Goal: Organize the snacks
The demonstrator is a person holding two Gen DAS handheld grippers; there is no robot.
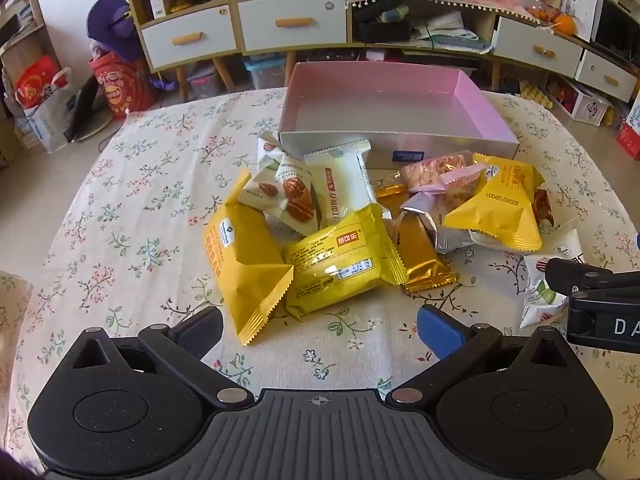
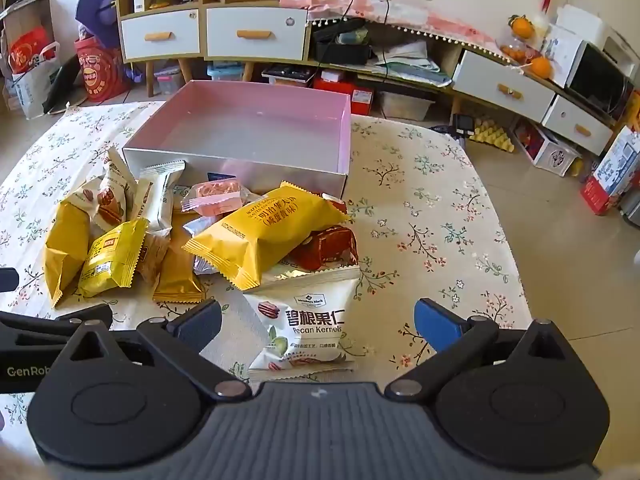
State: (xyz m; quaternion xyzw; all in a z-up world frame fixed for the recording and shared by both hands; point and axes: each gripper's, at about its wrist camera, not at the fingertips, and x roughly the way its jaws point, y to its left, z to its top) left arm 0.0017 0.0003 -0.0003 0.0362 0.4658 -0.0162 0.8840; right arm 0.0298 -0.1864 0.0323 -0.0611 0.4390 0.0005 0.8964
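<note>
One white "Pecan Kernels" packet (image 2: 306,326) between spread right tool (image 2: 318,326) fingers.

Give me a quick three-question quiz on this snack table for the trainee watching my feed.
1. True or false: the pink-lined box already holds some snacks.
2. Multiple choice: the white Pecan Kernels packet nearest the right tool lies
A. inside the box
B. on the floral tablecloth, between the tool's open fingers
C. under the fan
3. Fill in: the left tool is ____, with nothing gripped.

Key: 1 false, the box is empty; 2 B; 3 open.
</note>
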